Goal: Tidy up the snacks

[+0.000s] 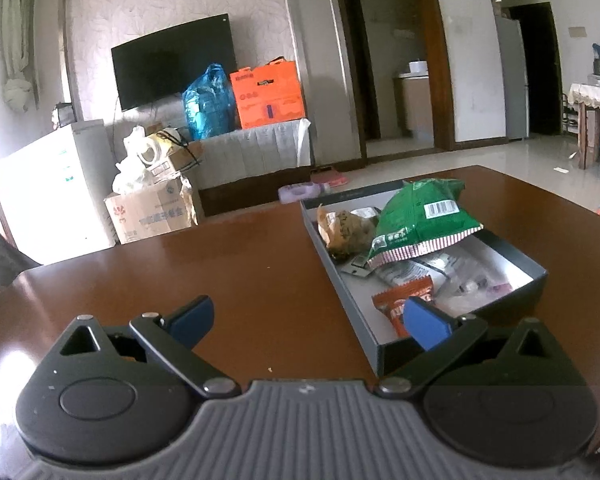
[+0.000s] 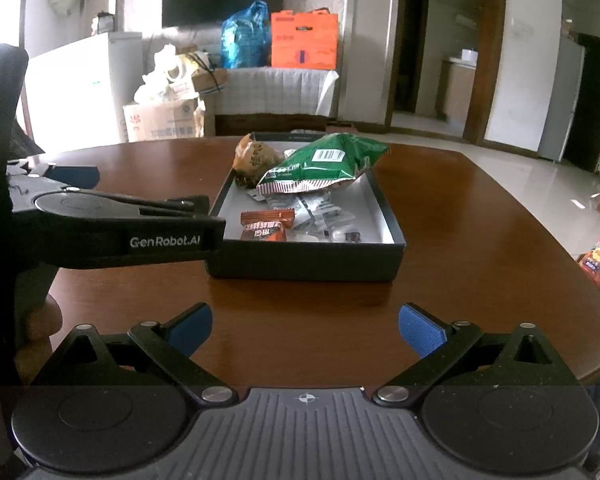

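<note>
Right wrist: left tongs [image 2: 148, 216] beside snack box [image 2: 308, 258].

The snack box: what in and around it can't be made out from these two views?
- Right wrist view: the box's near-left corner is hidden behind the left gripper's body.
- Both views: the small clear packets are too blurred to identify; the green bag covers some.
- Left wrist view: the left gripper's right finger overlaps the orange packet.
- Right wrist view: the snack pack on the floor is cut by the table edge.
</note>
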A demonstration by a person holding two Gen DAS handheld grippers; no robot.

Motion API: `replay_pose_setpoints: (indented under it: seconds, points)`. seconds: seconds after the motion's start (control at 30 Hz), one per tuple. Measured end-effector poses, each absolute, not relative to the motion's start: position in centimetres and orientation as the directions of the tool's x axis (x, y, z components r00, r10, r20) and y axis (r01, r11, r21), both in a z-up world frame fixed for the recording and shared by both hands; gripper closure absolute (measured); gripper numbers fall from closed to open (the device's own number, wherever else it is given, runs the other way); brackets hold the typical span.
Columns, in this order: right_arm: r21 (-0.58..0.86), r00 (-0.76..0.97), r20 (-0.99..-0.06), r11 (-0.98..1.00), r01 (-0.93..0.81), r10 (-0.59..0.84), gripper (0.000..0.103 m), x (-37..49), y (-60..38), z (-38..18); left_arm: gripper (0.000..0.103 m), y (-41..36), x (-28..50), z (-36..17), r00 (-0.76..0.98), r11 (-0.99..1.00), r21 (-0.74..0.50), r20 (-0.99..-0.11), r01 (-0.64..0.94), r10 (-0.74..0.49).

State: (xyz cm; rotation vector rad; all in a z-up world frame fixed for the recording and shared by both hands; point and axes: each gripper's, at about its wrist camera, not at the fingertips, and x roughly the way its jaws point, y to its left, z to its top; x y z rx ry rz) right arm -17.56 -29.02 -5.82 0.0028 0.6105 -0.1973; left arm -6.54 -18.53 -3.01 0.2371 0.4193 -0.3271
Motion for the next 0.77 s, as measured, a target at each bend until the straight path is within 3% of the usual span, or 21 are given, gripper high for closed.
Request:
replay_pose_setpoints:
  seconds: [0.77]
  points:
    - [-0.055,0.797,-0.578,0.982,0.179,-0.177,0.001,-17.44,-28.77,-5.89,0.001,-18.36,-6.37,-3.56,0.854,0.929,0.159,-0.468,0.334,-0.227]
